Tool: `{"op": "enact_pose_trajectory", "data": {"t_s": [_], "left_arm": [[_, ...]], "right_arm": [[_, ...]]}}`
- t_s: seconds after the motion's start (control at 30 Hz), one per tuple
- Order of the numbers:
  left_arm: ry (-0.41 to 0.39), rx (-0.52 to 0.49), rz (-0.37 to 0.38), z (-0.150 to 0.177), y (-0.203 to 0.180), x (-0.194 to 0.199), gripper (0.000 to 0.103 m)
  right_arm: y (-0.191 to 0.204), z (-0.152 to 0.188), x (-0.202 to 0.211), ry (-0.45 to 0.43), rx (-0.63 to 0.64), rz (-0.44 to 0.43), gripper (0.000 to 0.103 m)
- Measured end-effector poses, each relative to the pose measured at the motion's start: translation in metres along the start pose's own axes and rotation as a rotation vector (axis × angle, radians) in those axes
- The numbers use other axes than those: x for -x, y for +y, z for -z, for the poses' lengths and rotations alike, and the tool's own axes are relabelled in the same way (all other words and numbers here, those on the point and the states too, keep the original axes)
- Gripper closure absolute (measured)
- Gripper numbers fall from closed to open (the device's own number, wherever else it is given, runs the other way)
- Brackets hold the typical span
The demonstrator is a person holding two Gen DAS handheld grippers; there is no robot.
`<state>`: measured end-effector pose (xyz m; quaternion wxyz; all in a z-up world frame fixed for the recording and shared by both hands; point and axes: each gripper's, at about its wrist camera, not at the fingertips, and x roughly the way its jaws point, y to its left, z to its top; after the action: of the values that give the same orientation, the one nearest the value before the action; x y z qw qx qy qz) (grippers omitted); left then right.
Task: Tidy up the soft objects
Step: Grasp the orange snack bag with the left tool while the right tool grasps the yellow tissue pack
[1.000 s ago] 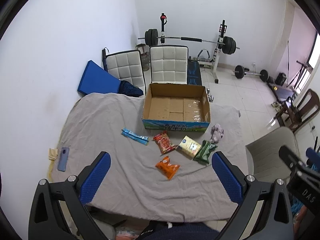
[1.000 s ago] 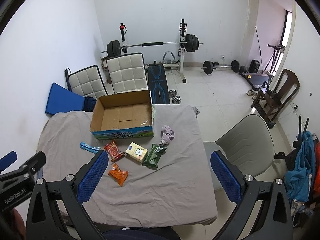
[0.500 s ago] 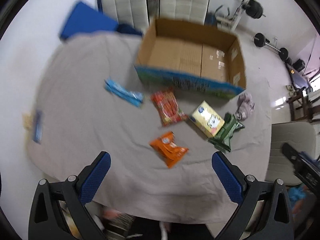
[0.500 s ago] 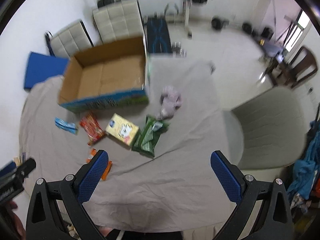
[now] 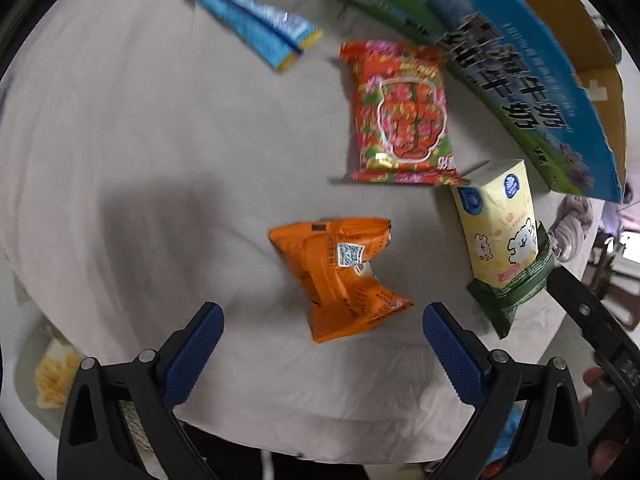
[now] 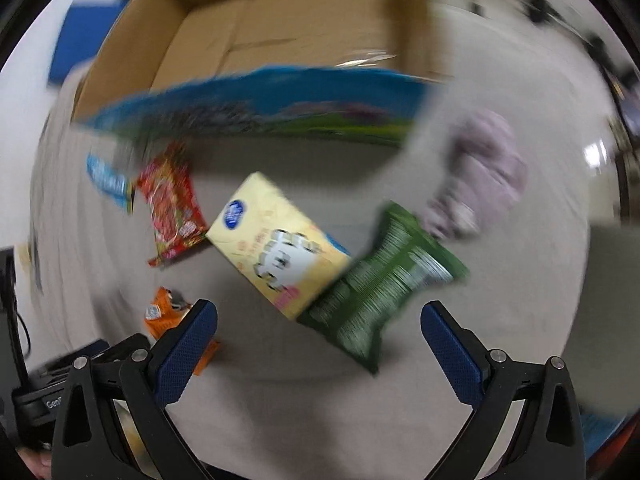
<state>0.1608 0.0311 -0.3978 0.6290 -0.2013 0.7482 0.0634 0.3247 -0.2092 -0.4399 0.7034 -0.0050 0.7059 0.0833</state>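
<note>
Left wrist view: your left claw (image 5: 323, 322), spread wide and empty, has the orange packet (image 5: 339, 276) on the worktop (image 5: 140, 152) dead ahead between its fingers, long axis slanting away left; your right claw (image 6: 319, 320), also spread, fronts the green pouch (image 6: 380, 280).

spread fingers (image 6: 448, 352) flank green packet (image 6: 380, 280), unheld.

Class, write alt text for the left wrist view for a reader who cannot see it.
An open left claw hovers over an orange snack packet lying on a grey cloth. Beyond lie a red packet, a blue packet, a yellow tissue pack and a cardboard box.
</note>
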Motion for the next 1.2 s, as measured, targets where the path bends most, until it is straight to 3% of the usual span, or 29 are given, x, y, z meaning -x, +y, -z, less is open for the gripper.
{"op": "enact_pose_trajectory", "data": {"t_s": [0.13, 0.2, 0.23, 0.3, 0.37, 0.4, 0.47, 0.57, 0.63, 0.73, 1.07, 1.2], "left_arm": [[0.034, 0.033, 0.014, 0.001, 0.007, -0.024, 0.001], [0.042, 0.056, 0.036, 0.002, 0.01, -0.033, 0.01], [0.053, 0.063, 0.047, 0.003, 0.01, -0.037, 0.016], [0.055, 0.061, 0.064, 0.003, 0.009, -0.044, 0.028], [0.037, 0.048, 0.073, 0.003, 0.006, -0.044, 0.042], [0.025, 0.032, 0.064, 0.003, 0.004, -0.044, 0.043], [-0.001, -0.031, 0.018, 0.002, -0.002, -0.041, 0.059], [-0.047, -0.167, -0.078, 0.001, -0.017, -0.034, 0.061], [-0.074, -0.254, -0.152, 0.0, -0.024, -0.034, 0.061], [-0.053, -0.3, -0.186, -0.002, -0.028, -0.043, 0.058], [-0.059, -0.257, -0.13, -0.04, -0.027, -0.043, 0.06], [-0.095, -0.272, -0.156, -0.028, -0.014, -0.031, 0.063]], "right_arm": [[0.027, -0.018, -0.028, 0.045, 0.138, 0.048, 0.001], [0.035, -0.025, -0.041, 0.072, 0.178, 0.061, 0.005], [0.039, -0.027, -0.047, 0.085, 0.187, 0.06, 0.015], [0.041, -0.029, -0.056, 0.103, 0.179, 0.069, 0.021], [0.039, -0.028, -0.056, 0.114, 0.137, 0.05, 0.022], [0.035, -0.026, -0.056, 0.131, 0.096, 0.04, 0.025], [0.024, -0.02, -0.055, 0.17, 0.019, 0.01, 0.032], [0.009, -0.001, -0.057, 0.246, -0.099, -0.051, 0.036], [0.007, 0.009, -0.056, 0.241, -0.123, -0.056, 0.036], [0.005, 0.017, -0.052, 0.214, -0.142, -0.057, 0.033], [0.026, 0.026, -0.07, 0.206, -0.136, 0.025, 0.033], [0.041, 0.043, -0.067, 0.199, -0.128, 0.021, 0.034]]}}
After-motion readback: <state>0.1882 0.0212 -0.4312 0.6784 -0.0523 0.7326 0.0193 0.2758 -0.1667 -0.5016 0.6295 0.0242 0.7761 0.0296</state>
